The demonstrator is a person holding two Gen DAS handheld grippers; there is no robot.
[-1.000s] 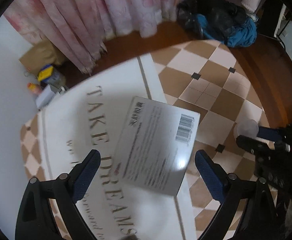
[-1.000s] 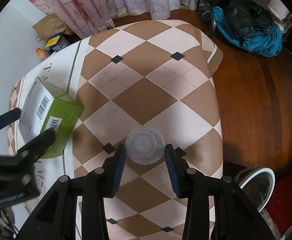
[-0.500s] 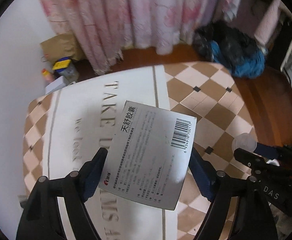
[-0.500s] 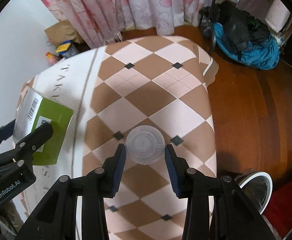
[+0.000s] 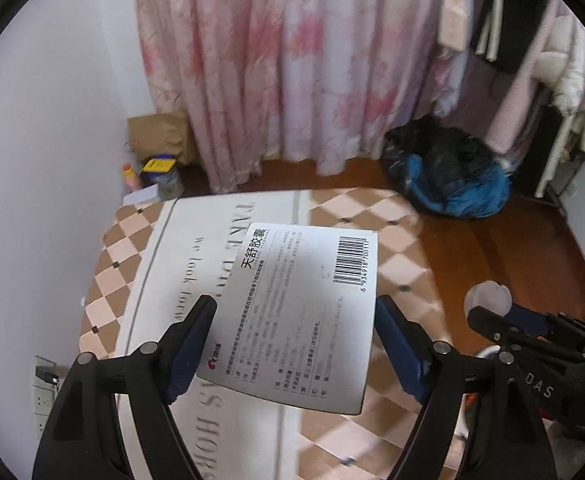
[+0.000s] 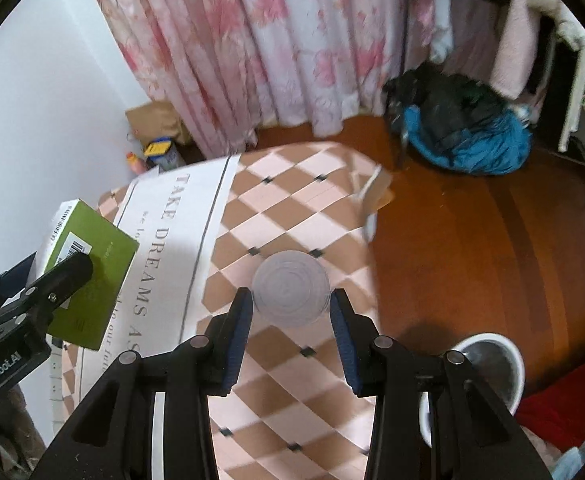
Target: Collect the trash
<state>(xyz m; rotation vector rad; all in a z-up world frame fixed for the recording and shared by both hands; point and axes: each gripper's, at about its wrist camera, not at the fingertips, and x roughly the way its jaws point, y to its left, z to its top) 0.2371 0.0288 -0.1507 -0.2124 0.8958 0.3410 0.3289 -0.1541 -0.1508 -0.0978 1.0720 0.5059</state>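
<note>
Green and white, the box (image 5: 300, 320) sits squeezed between the two blue pads of the left gripper (image 5: 296, 340). It is up in the air above the table (image 6: 284, 208), over the white strip with big grey letters near the table's left edge. Its white face with a barcode and small print looks up at the left camera. From the right camera you can see its green side (image 6: 92, 276) with one black finger (image 6: 58, 276) pressed on it.

The right gripper (image 6: 290, 330) holds a round, see-through plastic cup (image 6: 290, 294). The blue pads press on both sides of the cup. It is also up off the table, above the brown and pink squares near the right edge. In the left camera the cup (image 5: 488, 298) shows at the tip of the right gripper, to the right of the box.

A white bin (image 6: 488, 364) stands on the brown wood floor (image 6: 472, 248) just past the right edge of the table, close to the right gripper. Pink flowery curtains (image 6: 276, 48) hang behind the far edge. A blue and black pile of cloth (image 6: 464, 132) lies on the floor by the far right corner. A brown paper bag (image 5: 160, 136) and a can with a yellow lid (image 5: 160, 174) sit on the floor by the wall, past the far left corner.
</note>
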